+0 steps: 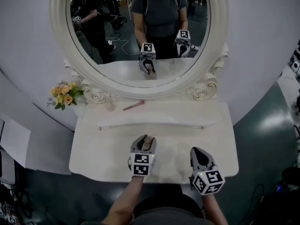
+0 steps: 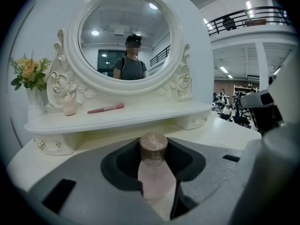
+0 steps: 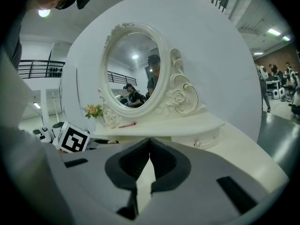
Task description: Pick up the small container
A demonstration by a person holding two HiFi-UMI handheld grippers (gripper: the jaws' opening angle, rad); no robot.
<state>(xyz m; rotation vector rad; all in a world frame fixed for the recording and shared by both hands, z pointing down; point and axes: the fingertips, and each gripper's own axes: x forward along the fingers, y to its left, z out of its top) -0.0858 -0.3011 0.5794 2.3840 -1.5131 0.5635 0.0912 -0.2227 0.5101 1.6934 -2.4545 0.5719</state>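
The small container (image 1: 149,140) (image 2: 153,168) is a pale pink bottle with a brown cap. It stands upright on the white dresser top (image 1: 101,153), near its front edge. My left gripper (image 1: 147,145) has both jaws against the bottle's sides, and the cap stands above them. My right gripper (image 1: 198,153) (image 3: 150,142) rests to the right of it, near the front edge. Its jaws are shut, the tips meet, and nothing is between them.
A raised shelf (image 1: 187,111) at the back carries a pink makeup brush (image 1: 134,105) (image 2: 105,108), a beige sponge (image 2: 70,108) and a vase of flowers (image 1: 64,93). Behind it rises an oval mirror (image 1: 140,32) that reflects people and both grippers.
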